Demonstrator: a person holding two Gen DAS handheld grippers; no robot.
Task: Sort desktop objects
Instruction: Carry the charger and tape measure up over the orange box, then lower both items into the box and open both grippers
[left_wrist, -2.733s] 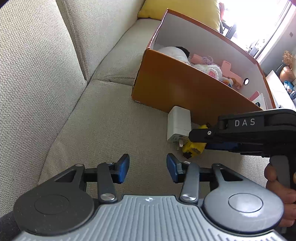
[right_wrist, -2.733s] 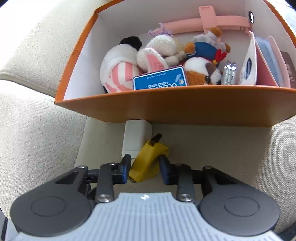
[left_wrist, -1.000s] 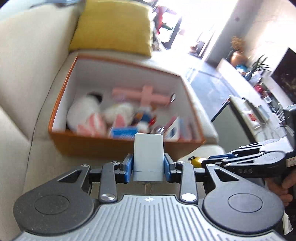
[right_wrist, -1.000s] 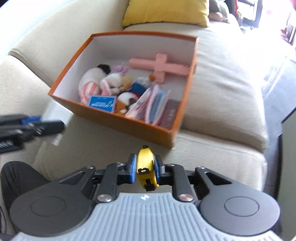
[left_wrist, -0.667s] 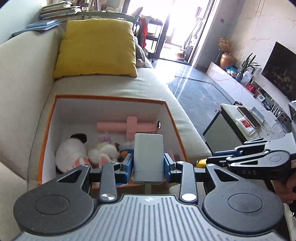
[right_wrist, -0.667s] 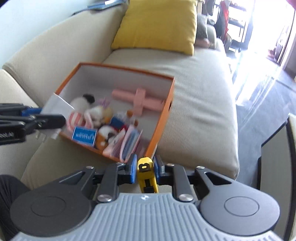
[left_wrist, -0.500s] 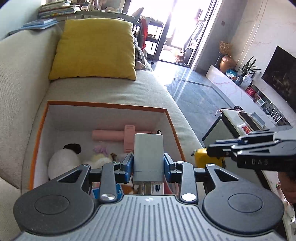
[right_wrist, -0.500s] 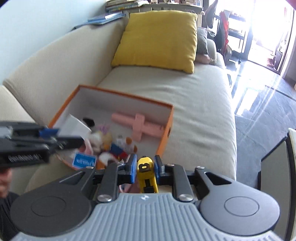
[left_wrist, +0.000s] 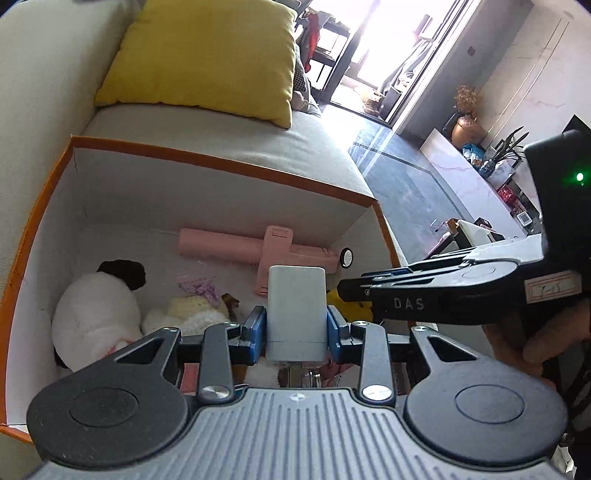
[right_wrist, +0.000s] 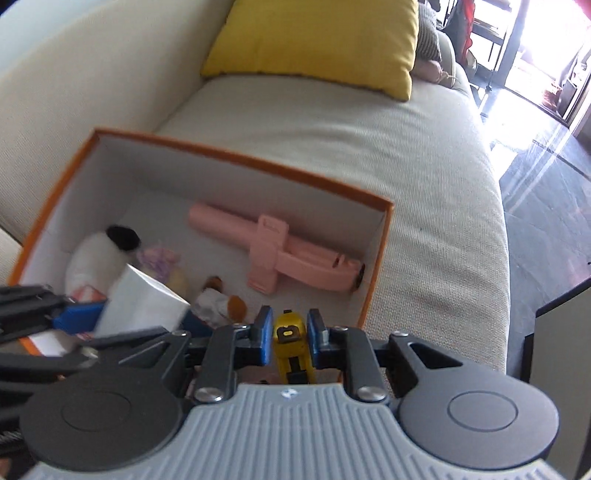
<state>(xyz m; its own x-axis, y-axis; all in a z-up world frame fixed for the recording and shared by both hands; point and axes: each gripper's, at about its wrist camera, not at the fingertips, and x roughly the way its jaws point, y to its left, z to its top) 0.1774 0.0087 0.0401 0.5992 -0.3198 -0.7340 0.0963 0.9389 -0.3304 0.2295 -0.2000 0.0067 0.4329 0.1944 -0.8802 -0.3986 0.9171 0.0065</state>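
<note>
My left gripper is shut on a white charger block and holds it above the open orange box on the sofa. My right gripper is shut on a small yellow tape measure above the box's near right part. In the left wrist view the right gripper reaches in from the right beside the charger. In the right wrist view the left gripper with the charger shows at the left.
The box holds a pink selfie stick, a white plush toy and other small toys. A yellow cushion lies behind it on the beige sofa. The sofa edge and dark floor lie to the right.
Both grippers have moved forward and lower over the box with their objects held. The right gripper has come closer to the left one.
</note>
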